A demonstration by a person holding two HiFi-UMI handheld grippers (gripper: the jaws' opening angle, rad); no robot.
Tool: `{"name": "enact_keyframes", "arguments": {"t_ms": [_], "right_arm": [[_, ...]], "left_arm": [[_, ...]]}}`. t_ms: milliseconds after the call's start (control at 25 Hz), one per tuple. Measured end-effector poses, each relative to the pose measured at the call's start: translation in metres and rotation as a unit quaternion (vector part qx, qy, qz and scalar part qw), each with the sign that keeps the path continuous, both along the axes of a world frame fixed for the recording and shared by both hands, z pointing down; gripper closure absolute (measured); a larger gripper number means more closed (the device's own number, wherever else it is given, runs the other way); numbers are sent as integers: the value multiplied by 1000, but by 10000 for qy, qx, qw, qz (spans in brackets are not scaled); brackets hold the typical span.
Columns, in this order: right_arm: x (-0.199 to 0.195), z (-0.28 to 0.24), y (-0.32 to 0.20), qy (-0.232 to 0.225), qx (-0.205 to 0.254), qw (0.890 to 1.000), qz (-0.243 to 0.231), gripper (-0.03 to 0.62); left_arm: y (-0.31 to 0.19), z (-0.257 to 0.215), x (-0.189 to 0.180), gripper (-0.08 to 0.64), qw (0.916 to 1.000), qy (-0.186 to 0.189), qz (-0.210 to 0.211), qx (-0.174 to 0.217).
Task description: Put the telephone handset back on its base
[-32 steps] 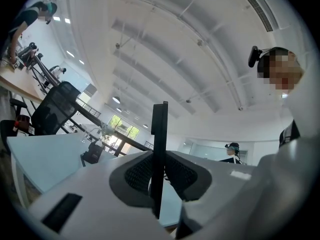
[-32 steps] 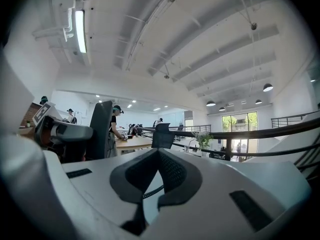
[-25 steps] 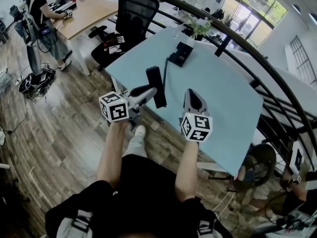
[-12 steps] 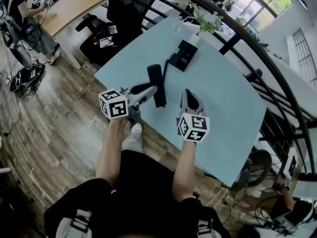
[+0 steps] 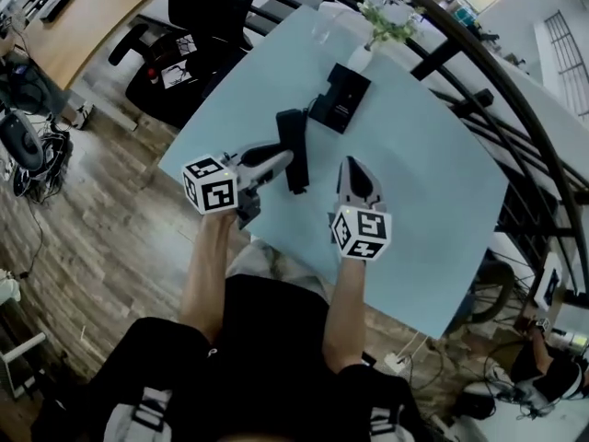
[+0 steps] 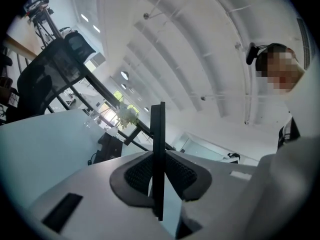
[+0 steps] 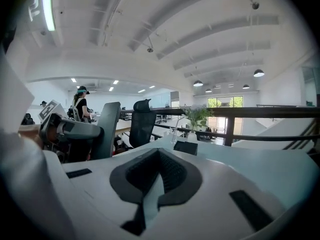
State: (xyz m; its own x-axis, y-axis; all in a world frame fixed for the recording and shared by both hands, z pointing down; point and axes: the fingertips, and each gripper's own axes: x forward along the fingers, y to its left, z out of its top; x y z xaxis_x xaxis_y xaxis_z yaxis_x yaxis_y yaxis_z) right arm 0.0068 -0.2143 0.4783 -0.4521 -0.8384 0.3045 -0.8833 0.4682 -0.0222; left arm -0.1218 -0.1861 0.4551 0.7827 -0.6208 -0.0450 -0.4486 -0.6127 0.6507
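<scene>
My left gripper [image 5: 287,159] is shut on the black telephone handset [image 5: 294,149] and holds it above the near left part of the light blue table [image 5: 423,173]. In the left gripper view the handset [image 6: 158,129] stands edge-on as a thin black slab between the pads. The black base [image 5: 339,98] lies on the table just beyond the handset, toward the far edge; it also shows as the base [image 6: 107,146] and the base [image 7: 185,147]. My right gripper [image 5: 354,166] hovers to the right of the handset, shut, with nothing in it [image 7: 157,156].
A plant in a white vase [image 5: 373,40] and a clear glass [image 5: 324,21] stand at the table's far edge behind the base. A black railing [image 5: 460,53] runs along the far side. A black office chair [image 5: 198,7] stands to the left over wood floor.
The head view has swung, so the table sits more centrally and the person at the far left is gone from view. The handset stays in the left gripper, near the base.
</scene>
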Motion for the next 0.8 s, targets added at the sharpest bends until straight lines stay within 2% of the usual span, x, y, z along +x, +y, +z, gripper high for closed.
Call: {"name": "enact_keyframes", "arguments": {"t_ms": [200,400,800], "right_arm": [[22,23,-22,14,-282,9991,324,606],[30,41,-41,3,-480,9984,286,606],[49,39,-78,99,-556,9982,195,606]], "left_arm": [[-28,25,12,494,9994,5,178,-291],[-57,45,24,494,9982,-165,310,-482],[-104,70,46,494,9925,-377,926,-702]]}}
